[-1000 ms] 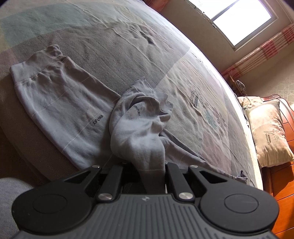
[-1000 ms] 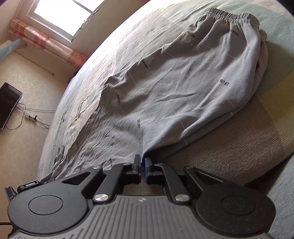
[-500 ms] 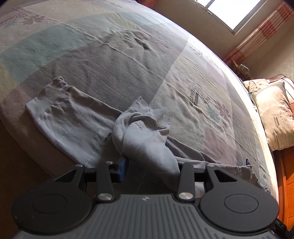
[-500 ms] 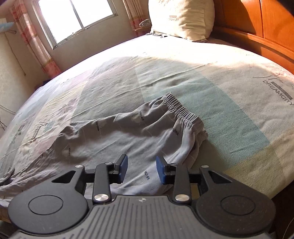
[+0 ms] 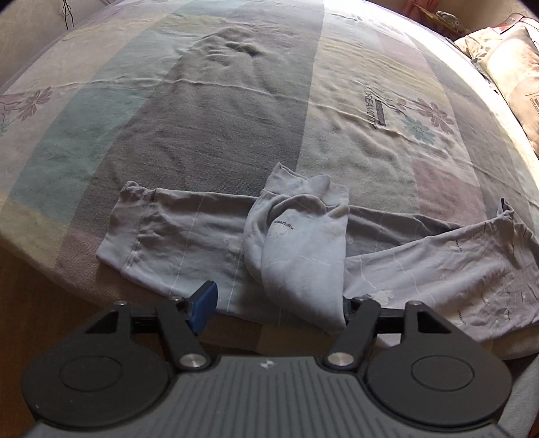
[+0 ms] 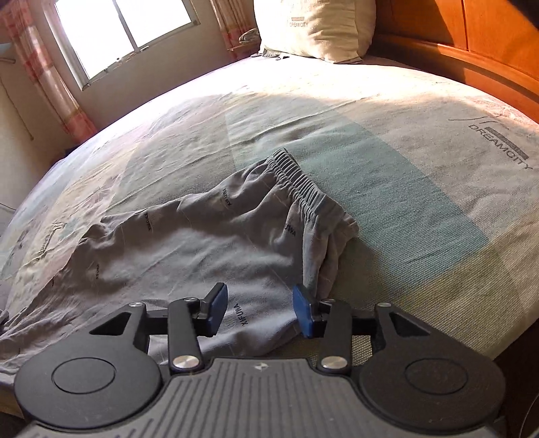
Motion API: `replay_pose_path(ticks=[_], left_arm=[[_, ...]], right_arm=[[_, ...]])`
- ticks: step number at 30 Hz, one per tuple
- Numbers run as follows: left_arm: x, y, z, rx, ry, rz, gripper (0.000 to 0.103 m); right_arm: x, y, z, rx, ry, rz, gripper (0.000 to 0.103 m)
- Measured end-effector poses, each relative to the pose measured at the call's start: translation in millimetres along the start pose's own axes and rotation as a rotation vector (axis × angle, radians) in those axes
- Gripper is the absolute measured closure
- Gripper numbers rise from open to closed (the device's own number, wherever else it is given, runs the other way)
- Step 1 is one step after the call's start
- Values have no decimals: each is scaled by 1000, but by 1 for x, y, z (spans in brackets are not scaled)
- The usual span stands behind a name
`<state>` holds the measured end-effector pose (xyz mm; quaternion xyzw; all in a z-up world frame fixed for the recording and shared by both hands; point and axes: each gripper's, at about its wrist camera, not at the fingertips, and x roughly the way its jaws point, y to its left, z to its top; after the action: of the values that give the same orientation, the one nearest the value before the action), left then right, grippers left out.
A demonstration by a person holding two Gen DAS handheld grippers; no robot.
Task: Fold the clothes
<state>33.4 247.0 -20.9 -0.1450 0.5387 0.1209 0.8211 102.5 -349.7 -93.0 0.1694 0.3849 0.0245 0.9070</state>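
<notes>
A: Low in the left wrist frame, the left tool (image 5: 274, 311) has its fingers spread wide; one blue pad (image 5: 203, 305) shows, while a drooping fold of the grey trousers (image 5: 303, 266) covers the other finger.

B: Pinching that fold?

A: No, the cloth only hangs across the right-hand finger. The trousers lie along the near edge of the bed (image 5: 235, 111), one cuffed leg running to the left of the frame, the bunched leg at centre, more fabric trailing off to the right.

B: And the other side?

A: At the bottom of the right wrist frame, the right tool (image 6: 259, 311) is spread too, both blue pads bare, hovering above the trousers (image 6: 188, 256) just below the elastic waistband (image 6: 303, 185). I cannot tell if the pads touch the cloth.

B: No baskets or boxes?

A: I see only the bed. Its sheet is blocked in grey, teal and beige with printed flowers. A pillow (image 6: 313, 27) sits at the top centre against the wooden headboard (image 6: 471, 50), and a sunlit window (image 6: 124, 30) with striped curtains fills the upper left.

B: Hard to read?

A: Small lettering on the trousers.
</notes>
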Motion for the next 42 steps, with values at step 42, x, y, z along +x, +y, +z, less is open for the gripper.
replay_pose_path(ticks=[42], left_arm=[[50,-42,11,392,-139,371,38]], right_arm=[[-3,29,-8,-14,17,25,50]])
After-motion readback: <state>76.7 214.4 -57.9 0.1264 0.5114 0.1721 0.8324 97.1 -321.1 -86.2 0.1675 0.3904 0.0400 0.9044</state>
